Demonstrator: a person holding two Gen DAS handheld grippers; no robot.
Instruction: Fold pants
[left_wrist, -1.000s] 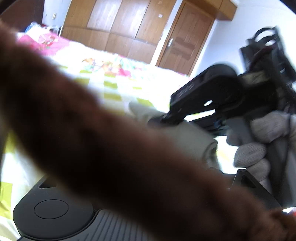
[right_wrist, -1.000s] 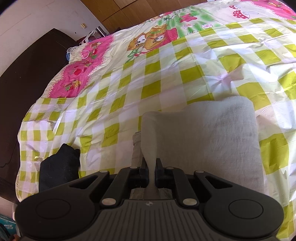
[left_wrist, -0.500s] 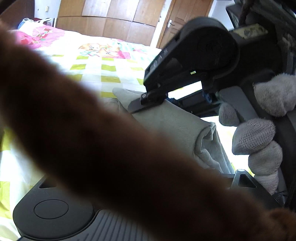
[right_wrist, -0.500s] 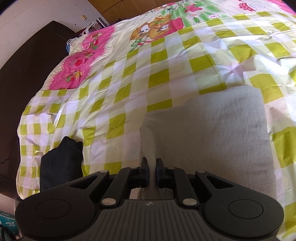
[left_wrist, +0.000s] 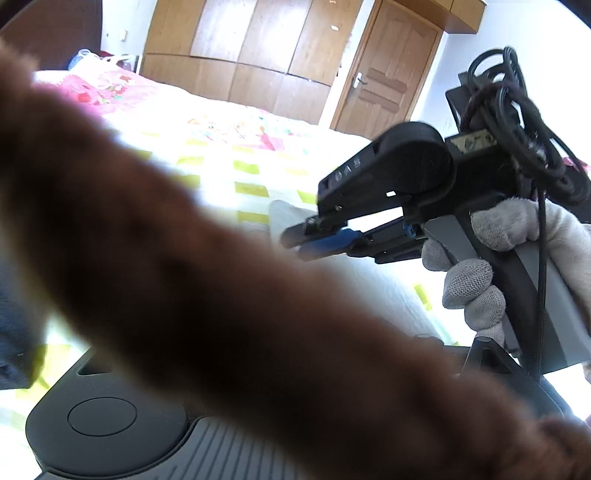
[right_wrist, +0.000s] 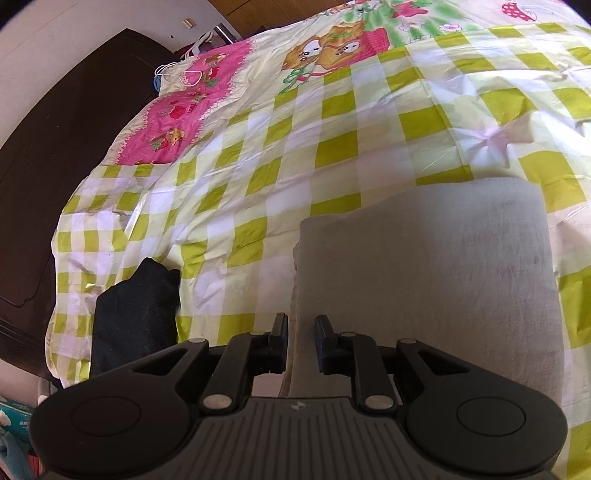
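Right gripper (right_wrist: 301, 332): fingers apart, the near left edge of the folded grey pants (right_wrist: 424, 280) running up between the pads, nothing pinched, so released or about to be. From the left wrist view the same right gripper (left_wrist: 306, 236) shows side-on, low over the cloth, held by a gloved hand (left_wrist: 491, 273).

Left gripper: cannot tell its state. A blurred brown furry thing (left_wrist: 207, 280), maybe a sleeve or fabric right at the lens, cuts across the whole view and hides the fingertips.

Pants lie flat on the checked bedsheet (right_wrist: 332, 147) as a neat rectangular stack, directly ahead of the right gripper and spreading to its right. Long axis runs away from the gripper, toward the far side of the bed; far edge is a clean fold. A dark garment (right_wrist: 136, 314) sits near the bed's edge to the left, apart from the pants.

Judgement: fold looks close to done. The right hand is the nearer one, sitting at the stack's near left corner. Any further step, smoothing or another fold along the long axis, would start from that corner. Backing out straight should avoid dragging the top layer.
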